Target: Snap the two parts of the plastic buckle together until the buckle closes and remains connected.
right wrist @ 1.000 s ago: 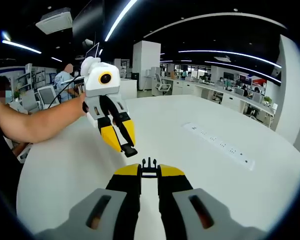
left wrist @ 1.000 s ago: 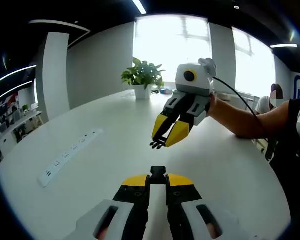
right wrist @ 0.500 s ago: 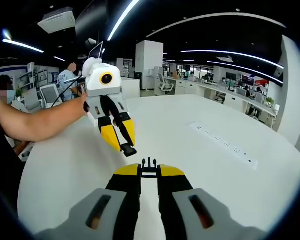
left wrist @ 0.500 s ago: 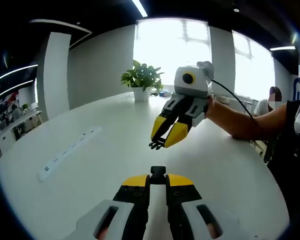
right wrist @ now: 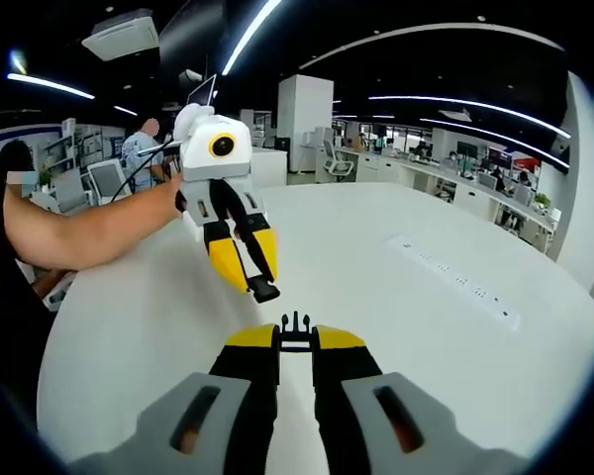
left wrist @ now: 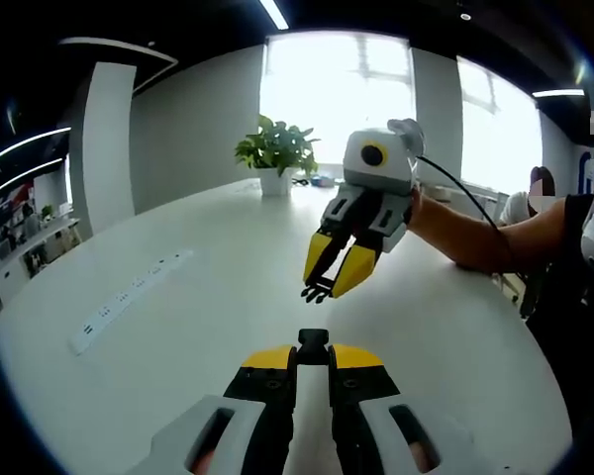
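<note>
Above a white table [left wrist: 178, 327], the left gripper [left wrist: 313, 348] clenches a black socket half [left wrist: 313, 341] at its jaw tips; the right gripper [right wrist: 295, 331] clenches the pronged half [right wrist: 295, 324]. No legible writing, apparently.

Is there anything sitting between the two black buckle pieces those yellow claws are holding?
Nothing; in the left gripper view, socket piece and pronged piece are separated by air above bare white table.

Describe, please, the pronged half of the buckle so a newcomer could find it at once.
Above the big white table, find the right gripper with yellow-tipped jaws. Pinched between them is the pronged buckle half, small and black. Its thin prongs stick out, unlike the blocky socket half in the left gripper.
</note>
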